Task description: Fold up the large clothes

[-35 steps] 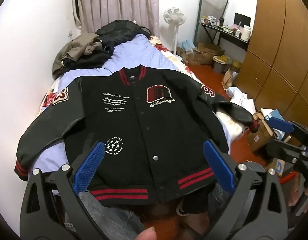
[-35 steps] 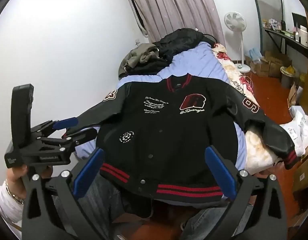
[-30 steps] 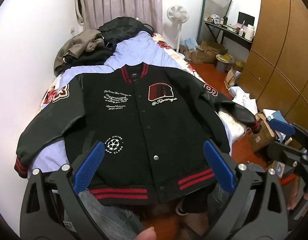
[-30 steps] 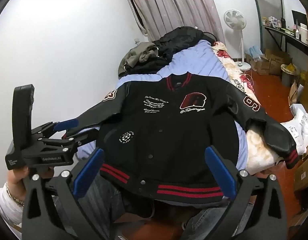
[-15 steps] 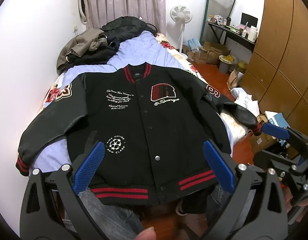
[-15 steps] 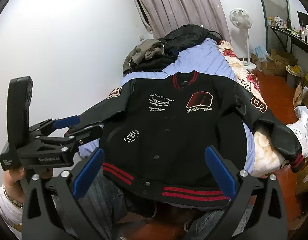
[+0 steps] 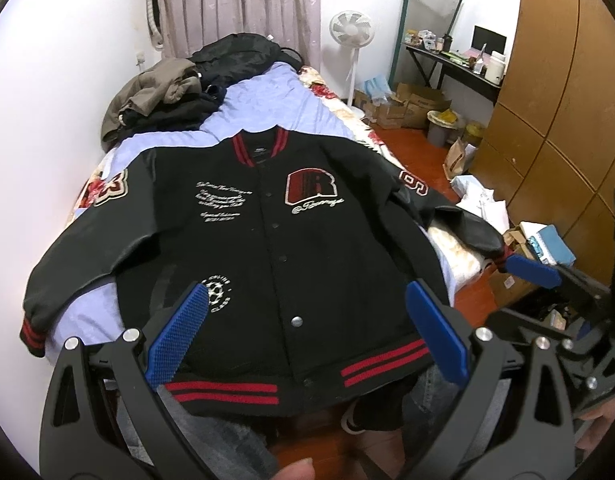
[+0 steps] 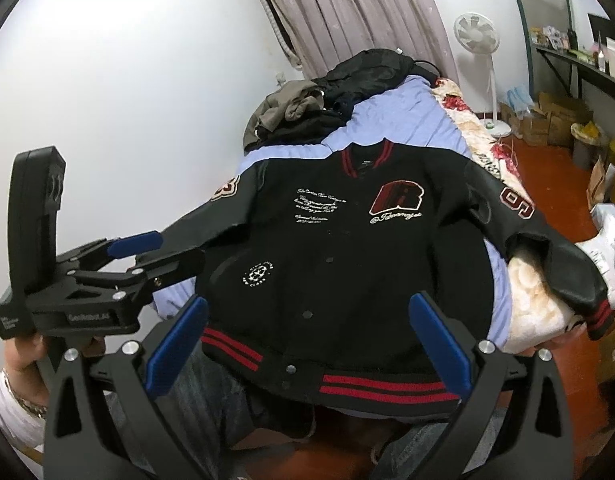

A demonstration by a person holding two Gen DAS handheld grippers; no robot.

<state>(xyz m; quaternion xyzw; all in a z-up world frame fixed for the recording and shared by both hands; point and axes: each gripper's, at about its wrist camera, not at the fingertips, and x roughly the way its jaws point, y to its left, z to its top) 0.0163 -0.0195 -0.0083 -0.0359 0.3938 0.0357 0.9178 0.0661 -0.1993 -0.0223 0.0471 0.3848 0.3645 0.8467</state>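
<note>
While the black jacket (image 7: 291,248) with red stripes lies spread out face up and buttoned on the bed (image 7: 267,108), both grippers hang above its bottom hem and touch nothing. The left gripper (image 7: 307,336) has its blue pads wide apart with nothing between them, and so does the right gripper (image 8: 307,344). One sleeve (image 7: 91,240) sprawls toward the wall, the other sleeve (image 8: 563,248) droops off the bed's open side. A pile of clothes (image 7: 179,96) sits at the far end of the bed, well apart from the jacket. A fan (image 7: 351,28) stands by the curtain (image 7: 239,0).
</note>
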